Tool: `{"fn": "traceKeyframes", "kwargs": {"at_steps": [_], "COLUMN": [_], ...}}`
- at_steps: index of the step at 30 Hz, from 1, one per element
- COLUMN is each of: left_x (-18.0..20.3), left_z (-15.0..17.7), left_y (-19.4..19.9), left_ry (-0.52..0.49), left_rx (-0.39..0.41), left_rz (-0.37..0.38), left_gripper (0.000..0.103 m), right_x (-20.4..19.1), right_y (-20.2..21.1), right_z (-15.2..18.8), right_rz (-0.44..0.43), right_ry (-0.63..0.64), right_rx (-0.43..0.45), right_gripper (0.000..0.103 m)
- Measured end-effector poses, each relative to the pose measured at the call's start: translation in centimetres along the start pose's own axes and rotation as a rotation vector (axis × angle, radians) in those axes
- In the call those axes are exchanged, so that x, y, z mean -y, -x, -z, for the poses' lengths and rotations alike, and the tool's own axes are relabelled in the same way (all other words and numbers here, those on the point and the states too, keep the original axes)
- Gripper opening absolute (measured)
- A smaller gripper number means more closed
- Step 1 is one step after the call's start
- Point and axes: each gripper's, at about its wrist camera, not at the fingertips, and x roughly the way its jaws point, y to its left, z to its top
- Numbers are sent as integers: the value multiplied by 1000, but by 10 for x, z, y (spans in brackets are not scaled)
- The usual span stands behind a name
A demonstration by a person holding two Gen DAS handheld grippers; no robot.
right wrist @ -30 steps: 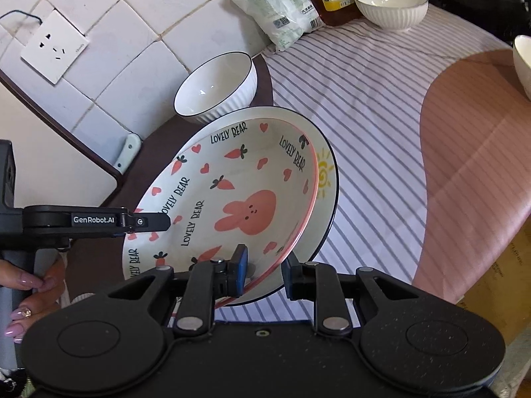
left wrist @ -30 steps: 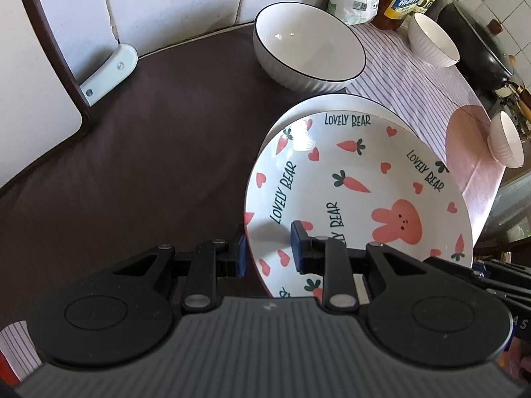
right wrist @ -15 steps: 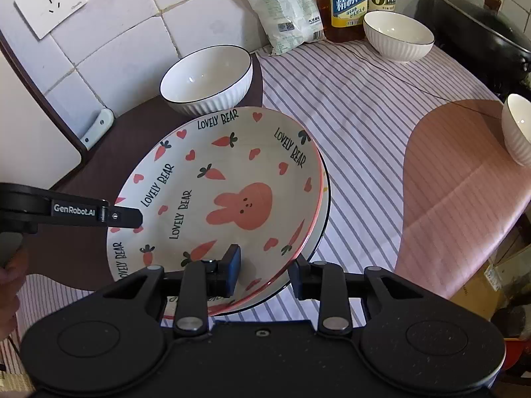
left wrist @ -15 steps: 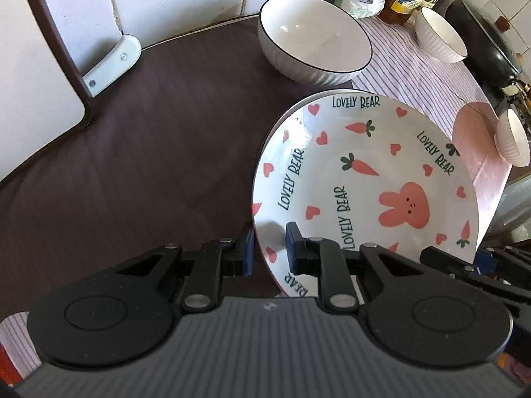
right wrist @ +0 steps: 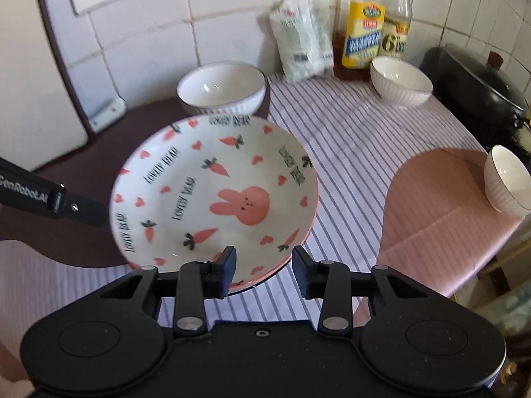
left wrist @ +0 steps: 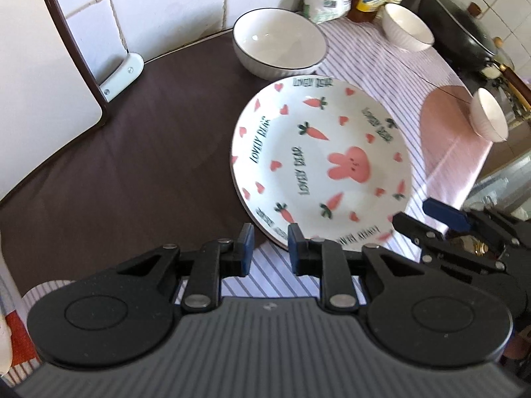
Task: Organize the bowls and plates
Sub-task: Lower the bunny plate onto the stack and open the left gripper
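Ceramic rabbit plate [left wrist: 320, 162] set down flat — both grippers clear of it

Left gripper [left wrist: 268, 248] has its jaws a little apart with nothing between them, the plate's near rim just beyond its tips; right gripper [right wrist: 264, 270] has just been opening, and now stands apart and empty over the same rim. The plate lies mid-table where the brown cloth [left wrist: 126, 165] meets the striped cloth [right wrist: 348, 139], seemingly atop another plate whose dark edge peeks out beneath, though only one is plainly seen. The stacking step looks finished; next comes a bowl — likely a reach to the far side. Three bowls counted: a large dark-rimmed bowl [right wrist: 221, 88] just behind the plate, a ribbed bowl [right wrist: 401, 81] by two bottles [right wrist: 363, 23], a small bowl [right wrist: 507, 180] at the right edge
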Motion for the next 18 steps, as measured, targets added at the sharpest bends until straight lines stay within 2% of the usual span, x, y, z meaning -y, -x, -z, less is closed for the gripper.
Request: {"fn": "traceKeyframes", "kwargs": {"at_steps": [5, 7, 13, 18], "left_x": [16, 22, 49, 80], "left_z": [9, 11, 13, 13], "left_y": [28, 38, 66, 78], "left_ry": [-35, -45, -83, -141], "left_rx": [6, 8, 21, 27], "left_rz": [-11, -7, -8, -44], "left_gripper": [40, 44, 67, 70], "right_x": [12, 16, 39, 60], "right_y": [33, 47, 87, 112], "right_z": [3, 4, 4, 8], "right_rz": [-99, -118, -159, -142], "right_ry": [-23, -17, -14, 16], "right_rx": [89, 128, 219, 263], "right_gripper": [44, 46, 49, 56]}}
